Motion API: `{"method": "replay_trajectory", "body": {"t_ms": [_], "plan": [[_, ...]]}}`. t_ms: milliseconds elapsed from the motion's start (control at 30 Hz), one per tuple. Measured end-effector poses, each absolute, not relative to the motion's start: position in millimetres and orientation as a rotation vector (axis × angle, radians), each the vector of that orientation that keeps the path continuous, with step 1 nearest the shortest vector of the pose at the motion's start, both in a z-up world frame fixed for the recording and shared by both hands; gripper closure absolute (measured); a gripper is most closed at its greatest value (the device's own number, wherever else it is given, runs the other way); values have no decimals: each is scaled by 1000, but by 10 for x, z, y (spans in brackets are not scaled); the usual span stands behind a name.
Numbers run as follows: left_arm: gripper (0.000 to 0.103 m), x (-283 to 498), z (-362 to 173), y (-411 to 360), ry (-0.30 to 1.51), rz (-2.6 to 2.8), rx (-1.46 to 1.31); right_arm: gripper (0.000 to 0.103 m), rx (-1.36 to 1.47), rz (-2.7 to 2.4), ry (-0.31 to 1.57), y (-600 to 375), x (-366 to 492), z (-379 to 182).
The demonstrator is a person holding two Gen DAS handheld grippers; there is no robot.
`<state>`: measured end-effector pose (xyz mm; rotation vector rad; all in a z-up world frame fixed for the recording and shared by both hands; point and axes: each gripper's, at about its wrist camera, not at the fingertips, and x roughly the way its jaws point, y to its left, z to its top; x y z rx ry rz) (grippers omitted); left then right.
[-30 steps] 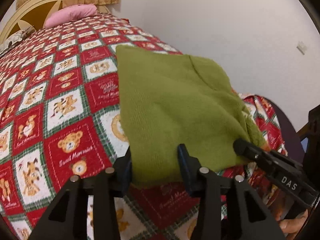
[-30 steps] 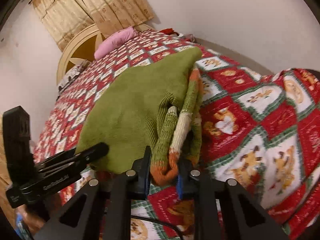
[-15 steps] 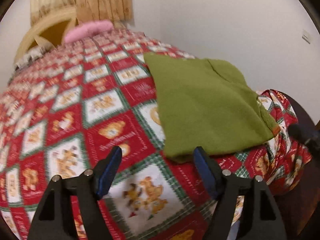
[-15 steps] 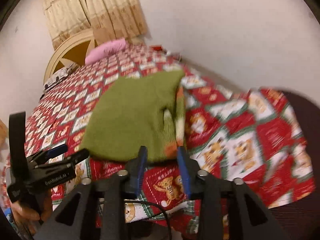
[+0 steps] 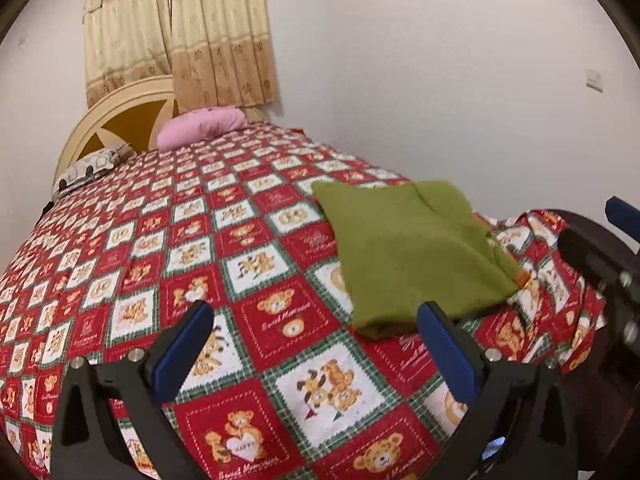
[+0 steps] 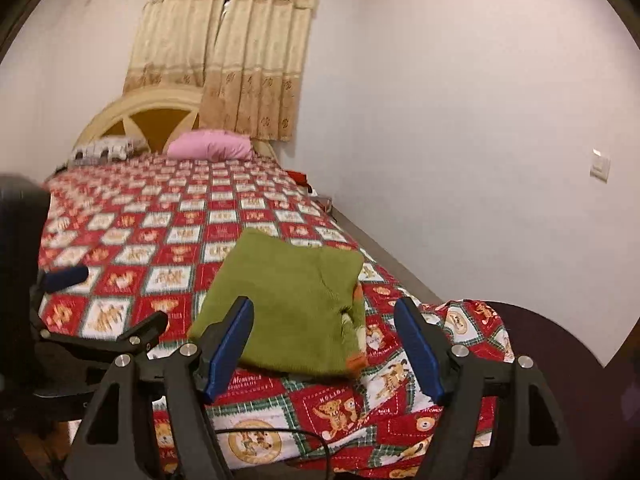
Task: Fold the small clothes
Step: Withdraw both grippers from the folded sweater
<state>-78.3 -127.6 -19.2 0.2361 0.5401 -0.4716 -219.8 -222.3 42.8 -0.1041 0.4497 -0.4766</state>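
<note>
The bed (image 5: 120, 264) is covered with a red, white and green patchwork bedspread (image 6: 168, 236) printed with teddy bears. An arched cream headboard (image 5: 120, 116) with brown inset panels stands at the far end. A pink pillow (image 5: 200, 130) and a patterned pillow (image 5: 90, 168) lie against it. Beige patterned curtains (image 6: 228, 52) hang closed behind the headboard. The walls (image 6: 460, 100) are plain white. A wall switch (image 6: 600, 169) is mounted on the right-hand wall.

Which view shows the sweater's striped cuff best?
Right wrist: the sweater shows its striped cuff along the near right edge. The left wrist view shows only an orange tip at the sweater's right corner.
</note>
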Motion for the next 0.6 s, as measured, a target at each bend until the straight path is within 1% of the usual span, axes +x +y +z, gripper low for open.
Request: {"method": "replay_trajectory", "body": {"t_ms": [300, 467, 600], "plan": [[0, -649, -418, -1240, 639, -419, 265, 29, -93, -403, 594, -2239, -1991, 54], [0, -583, -496, -1254, 662, -410, 273, 29, -57, -394, 623, -2352, -1937, -49], [0, -525, -513, -1296, 679, -437, 270, 29, 34, -398, 626, -2617, -1888, -50]]}}
